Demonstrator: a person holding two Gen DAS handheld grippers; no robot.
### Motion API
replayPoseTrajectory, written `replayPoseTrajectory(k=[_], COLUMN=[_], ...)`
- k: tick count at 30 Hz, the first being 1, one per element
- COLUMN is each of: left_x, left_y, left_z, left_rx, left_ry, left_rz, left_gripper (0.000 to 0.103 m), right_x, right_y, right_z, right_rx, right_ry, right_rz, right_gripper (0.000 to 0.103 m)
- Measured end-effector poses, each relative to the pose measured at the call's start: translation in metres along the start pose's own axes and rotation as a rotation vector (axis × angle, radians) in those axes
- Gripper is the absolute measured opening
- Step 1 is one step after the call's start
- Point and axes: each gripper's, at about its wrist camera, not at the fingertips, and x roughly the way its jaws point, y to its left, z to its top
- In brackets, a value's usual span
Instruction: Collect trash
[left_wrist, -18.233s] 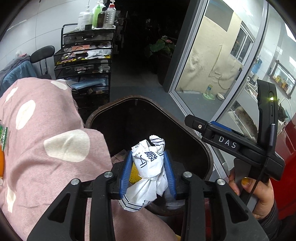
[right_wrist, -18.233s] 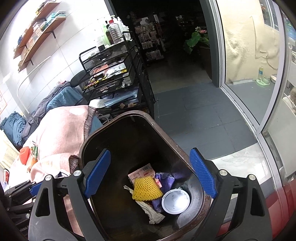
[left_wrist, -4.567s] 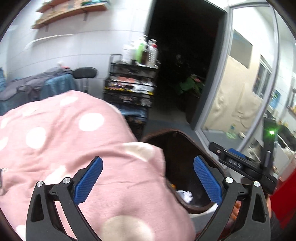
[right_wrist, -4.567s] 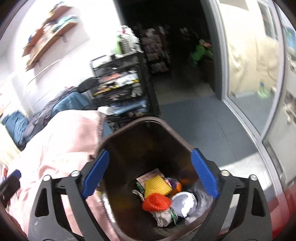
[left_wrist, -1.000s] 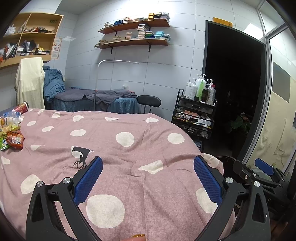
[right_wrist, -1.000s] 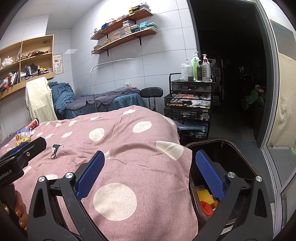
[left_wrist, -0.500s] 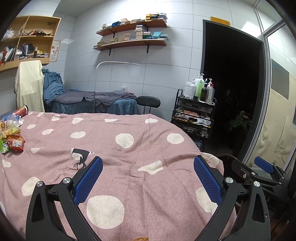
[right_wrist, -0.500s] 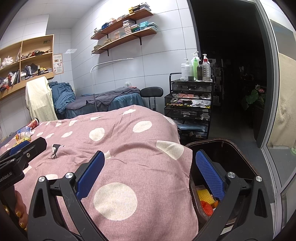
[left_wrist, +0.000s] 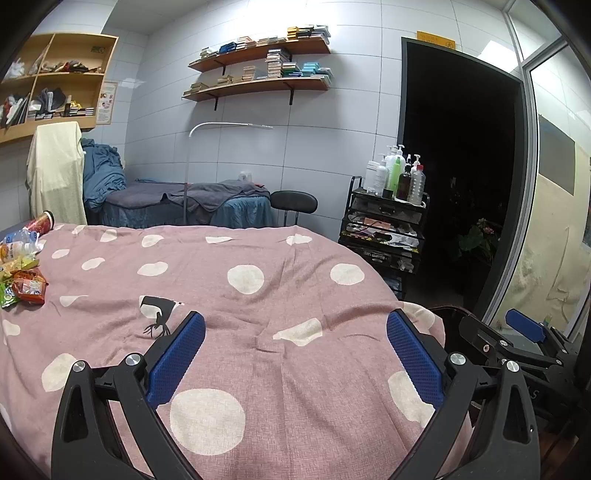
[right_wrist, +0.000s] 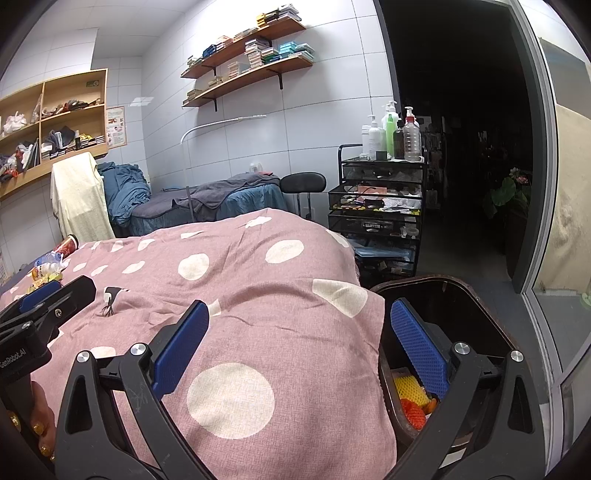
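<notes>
A pink dotted blanket is spread wide; wrappers lie at its far left edge, well apart from both wide-open, empty grippers: left gripper, right gripper. A long carry to the bin risks dropped wrappers.

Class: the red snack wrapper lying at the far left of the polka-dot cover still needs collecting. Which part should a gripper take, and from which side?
Take the red snack wrapper by its crumpled right edge, coming in low from the right with the open left gripper. It lies flat on the polka-dot cover, other wrappers crowd its left, and only that raised edge looks pinchable.
</notes>
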Motion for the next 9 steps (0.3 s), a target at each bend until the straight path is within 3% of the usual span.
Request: replayPoseTrajectory(k=[9], left_x=[0.0039], left_y=[0.0016], left_z=[-0.0025], left_rx=[-0.005], left_ry=[0.022], left_rz=[0.0], left_gripper=[0.098], right_x=[0.0001], right_y=[-0.0001], right_z=[0.0001], right_rx=[0.002], right_ry=[0.002], right_rz=[0.001], right_gripper=[0.097])
